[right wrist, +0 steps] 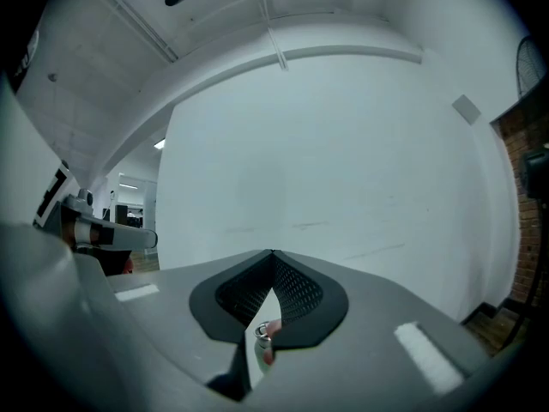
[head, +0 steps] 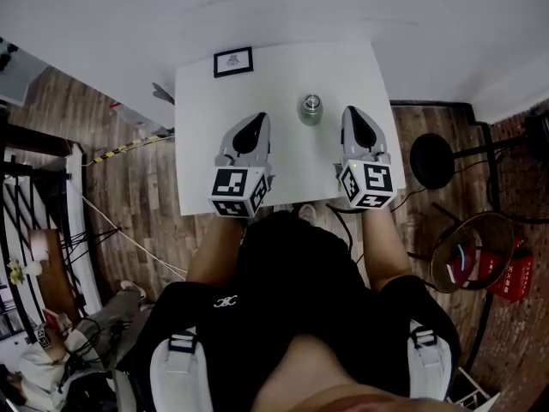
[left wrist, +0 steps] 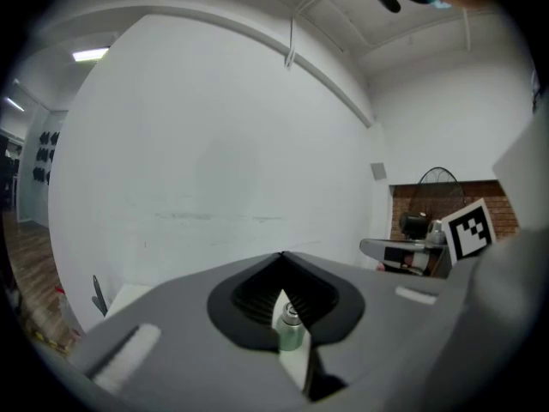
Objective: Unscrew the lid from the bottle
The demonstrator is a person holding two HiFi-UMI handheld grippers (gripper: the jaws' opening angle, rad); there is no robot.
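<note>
Nearest, you held both tools over the near edge of the white square table (head: 202,153).

Left gripper (head: 256,120): jaws clenched together, nothing between them. Right gripper (head: 352,112): the same, pressed tight and empty. Neither touched anything on the table.

The small clear greenish bottle (head: 310,108) stood upright on the table between the two tips and slightly beyond them, apart from both. Its silver metal lid (left wrist: 292,315) sat in place on the neck, as the left gripper view showed through the notch below its jaws. The right gripper view caught only a sliver of the bottle.

Farthest, a small black-framed card (head: 232,61) lay at the back left of the table.

Judgement: nothing done yet. You had still to open a jaw, steady the body, grip the lid, twist and lift it off.
</note>
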